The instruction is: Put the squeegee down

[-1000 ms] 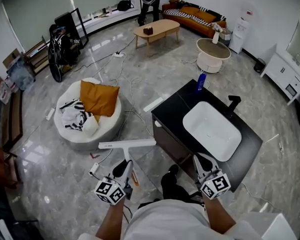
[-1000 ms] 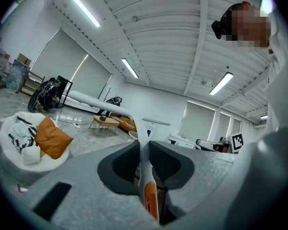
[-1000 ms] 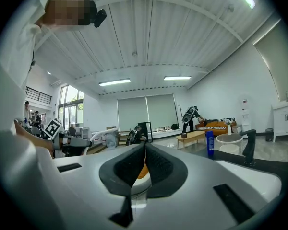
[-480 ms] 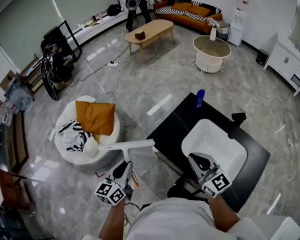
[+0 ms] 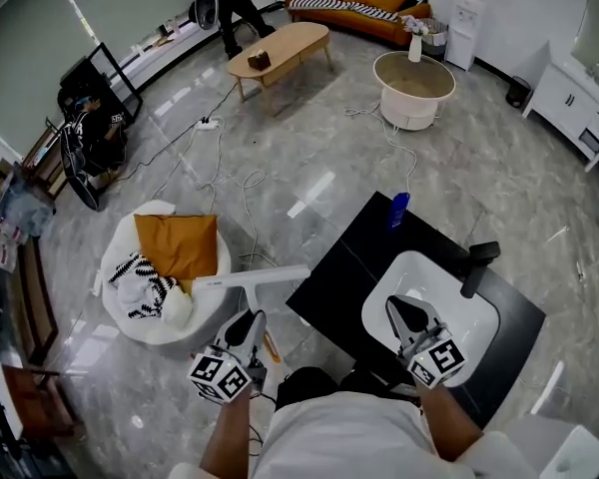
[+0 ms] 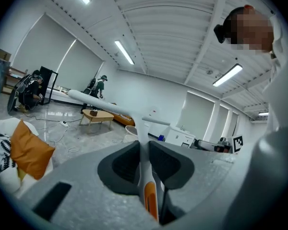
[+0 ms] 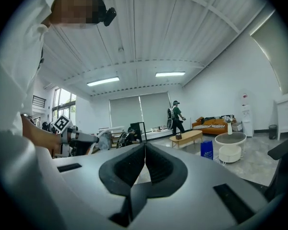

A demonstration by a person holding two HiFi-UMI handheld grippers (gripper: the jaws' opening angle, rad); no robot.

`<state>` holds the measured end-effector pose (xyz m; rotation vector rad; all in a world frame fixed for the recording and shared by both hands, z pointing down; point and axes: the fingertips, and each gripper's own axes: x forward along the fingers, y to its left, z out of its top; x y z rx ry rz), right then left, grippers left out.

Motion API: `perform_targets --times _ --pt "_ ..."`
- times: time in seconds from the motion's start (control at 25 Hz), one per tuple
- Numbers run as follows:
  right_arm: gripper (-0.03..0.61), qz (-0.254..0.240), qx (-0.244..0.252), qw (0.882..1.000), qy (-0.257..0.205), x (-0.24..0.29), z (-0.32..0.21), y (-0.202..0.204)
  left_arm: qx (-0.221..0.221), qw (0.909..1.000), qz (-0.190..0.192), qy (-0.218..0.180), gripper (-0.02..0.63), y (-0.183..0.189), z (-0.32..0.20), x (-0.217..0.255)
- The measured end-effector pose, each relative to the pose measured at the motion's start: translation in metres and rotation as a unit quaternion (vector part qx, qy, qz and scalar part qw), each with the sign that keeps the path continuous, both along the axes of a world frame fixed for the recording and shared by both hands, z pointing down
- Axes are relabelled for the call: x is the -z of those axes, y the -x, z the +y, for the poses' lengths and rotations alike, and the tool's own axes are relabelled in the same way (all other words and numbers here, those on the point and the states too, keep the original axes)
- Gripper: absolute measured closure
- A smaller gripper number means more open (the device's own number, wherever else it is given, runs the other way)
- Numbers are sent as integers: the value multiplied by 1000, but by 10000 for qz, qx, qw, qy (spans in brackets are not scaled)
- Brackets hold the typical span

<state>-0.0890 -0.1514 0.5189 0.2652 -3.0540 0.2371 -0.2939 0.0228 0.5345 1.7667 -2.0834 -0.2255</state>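
Note:
The squeegee [image 5: 252, 280] is white, with a long blade bar across the top of a thin handle that carries an orange grip. My left gripper [image 5: 248, 319] is shut on that handle and holds it above the floor, left of the counter. In the left gripper view the squeegee [image 6: 105, 108] rises from between the pads, its bar running up to the left. My right gripper [image 5: 407, 310] hovers over the white sink basin [image 5: 441, 289], shut with nothing held; its pads meet in the right gripper view [image 7: 144, 158].
A black counter [image 5: 354, 257] holds the sink, a black faucet [image 5: 476, 264] and a blue bottle [image 5: 397, 210]. A white beanbag [image 5: 145, 312] with an orange cushion [image 5: 176, 243] sits at left. Cables [image 5: 248, 203] trail over the marble floor. People stand at the far end.
The view has shifted toward the counter, so the sink now lies under my right gripper. My left gripper still holds the squeegee in the same grasp.

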Motion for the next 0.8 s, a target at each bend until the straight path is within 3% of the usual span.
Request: perform_targets --times 0.2,0.4,0.6,0.8 --pt "563 169 -397 9990 136 -20 -34 29 -339 9989 215 227 537 39 -47 -22" --pt "563 237 -1102 9934 194 -24 -69 66 -1058 9923 500 417 537 79 -101 -46" --pt "563 303 -1704 9847 183 -25 -91 95 -1958 9763 713 591 538 95 -154 -64" --pt "563 384 -2425 9692 185 -25 -103 81 -2699 9531 874 1053 538 84 -203 -89"
